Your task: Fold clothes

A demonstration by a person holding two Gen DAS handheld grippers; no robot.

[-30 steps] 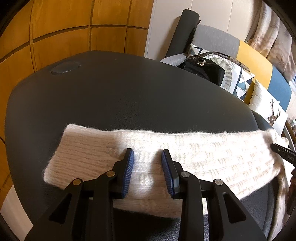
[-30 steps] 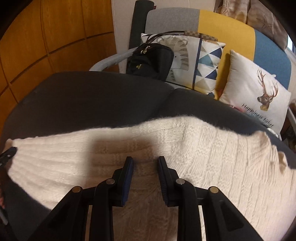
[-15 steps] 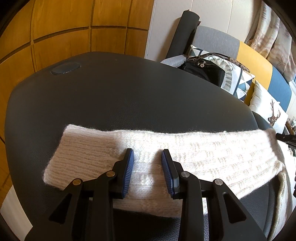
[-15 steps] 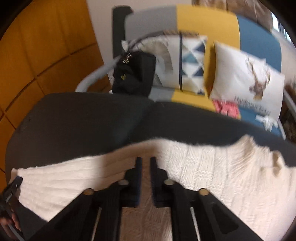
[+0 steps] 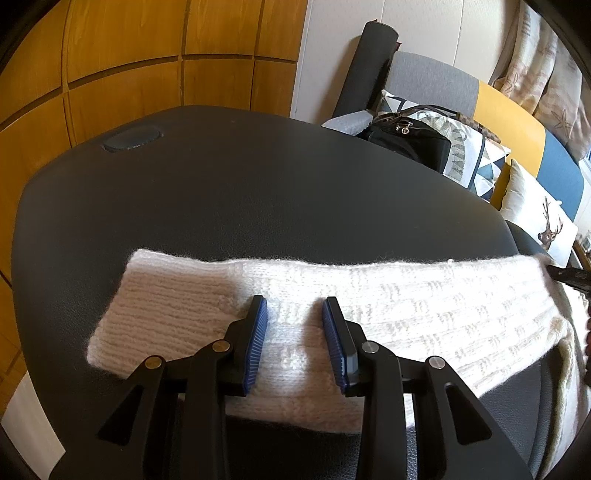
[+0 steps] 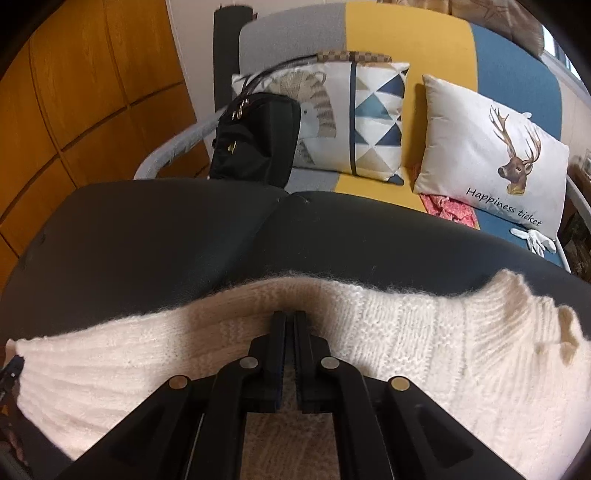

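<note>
Since a second ago the right gripper [image 6: 290, 321] has drawn its jaws from well apart to nearly touching, and they now pinch a raised ridge of the cream knitted sweater [image 6: 406, 332], which bunches up around the tips; the left gripper [image 5: 293, 325] has stayed put with its blue-padded fingers [image 5: 258, 332] spread wide, holding nothing, hovering over the sleeve [image 5: 177, 310] (whether the pads touch the wool I cannot tell). Everything is placed from the black padded table [image 5: 240, 192]: the sweater lies flat across its near part, the sleeve stretched toward its left end, the body spilling over its right side. A small oval inset [image 5: 133, 137] sits near the table's far left edge. Beyond the table's far right edge stands a sofa [image 6: 406, 33] in grey, yellow and blue, carrying a black bag [image 6: 255, 140], a triangle-patterned cushion [image 6: 376, 118] and a deer cushion [image 6: 491, 147]. Behind the table's far left rises a wooden panelled wall [image 5: 129, 55]
</note>
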